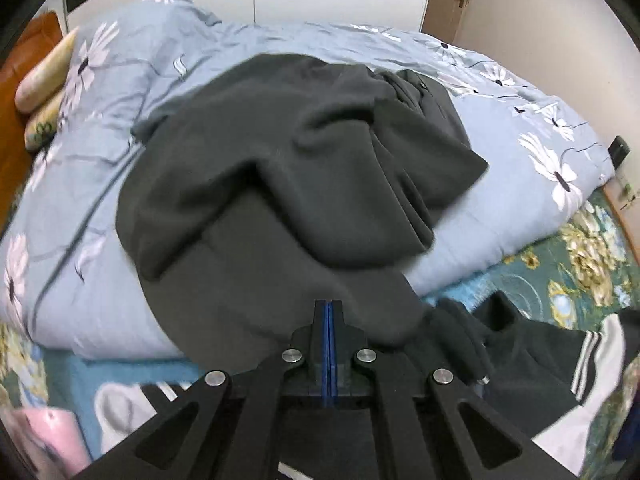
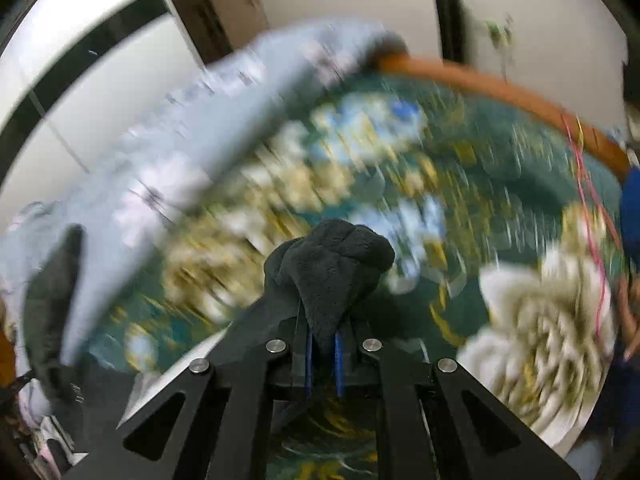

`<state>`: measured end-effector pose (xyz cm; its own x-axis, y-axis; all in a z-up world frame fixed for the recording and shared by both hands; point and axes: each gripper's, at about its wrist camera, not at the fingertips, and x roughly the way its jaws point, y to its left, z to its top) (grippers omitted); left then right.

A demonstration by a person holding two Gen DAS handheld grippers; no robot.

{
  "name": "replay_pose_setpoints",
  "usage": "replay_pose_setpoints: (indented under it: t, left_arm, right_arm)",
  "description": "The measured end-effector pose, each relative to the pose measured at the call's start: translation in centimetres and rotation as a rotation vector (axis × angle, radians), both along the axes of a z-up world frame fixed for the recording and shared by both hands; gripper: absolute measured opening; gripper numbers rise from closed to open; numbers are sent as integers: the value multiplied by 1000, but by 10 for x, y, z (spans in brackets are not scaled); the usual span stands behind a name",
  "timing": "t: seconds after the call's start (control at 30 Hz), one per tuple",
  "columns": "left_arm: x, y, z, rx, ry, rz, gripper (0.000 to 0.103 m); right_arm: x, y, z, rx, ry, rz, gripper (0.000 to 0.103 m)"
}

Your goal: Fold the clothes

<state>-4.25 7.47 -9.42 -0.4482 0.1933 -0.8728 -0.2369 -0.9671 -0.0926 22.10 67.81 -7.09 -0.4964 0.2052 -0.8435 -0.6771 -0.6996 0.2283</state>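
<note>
A dark grey fleece garment [image 1: 288, 184] lies crumpled in thick folds on a pale blue quilt printed with white flowers [image 1: 100, 128], which covers most of the bed. The left hand-held gripper [image 1: 328, 308] sits at the garment's near edge with its blue-lined jaws pressed together; no cloth shows between them. Beside it to the right, a black jacket with white stripes [image 1: 560, 360] is heaped on the teal bedspread patterned with gold flowers [image 1: 580, 248], just beside the grey garment's hem. Two cream bolster pillows [image 1: 44, 80] rest against an orange-brown headboard [image 1: 24, 52] at the far left, and a pink soft item [image 1: 44, 436] lies near the lower corner.

The right wrist view is heavily blurred. The right hand-held gripper [image 2: 322, 320] pinches a bunched wad of the dark grey fleece [image 2: 332, 264], apparently above the teal bedspread [image 2: 500, 184]. The quilt [image 2: 224, 120] runs along the left, and the bed's orange-brown rim [image 2: 500, 88] curves behind.
</note>
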Motion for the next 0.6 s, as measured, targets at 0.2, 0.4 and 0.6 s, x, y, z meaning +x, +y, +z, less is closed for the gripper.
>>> replay_pose_setpoints:
  t: [0.2, 0.4, 0.6]
  left_arm:
    - [69, -18, 14, 59, -64, 7, 4]
    - [178, -63, 3, 140, -152, 77, 41]
    - [272, -125, -28, 197, -270, 197, 52]
  right_arm:
    - [26, 3, -25, -67, -95, -36, 24]
    - [55, -48, 29, -26, -29, 35, 45]
    - [35, -196, 4, -292, -170, 609, 54]
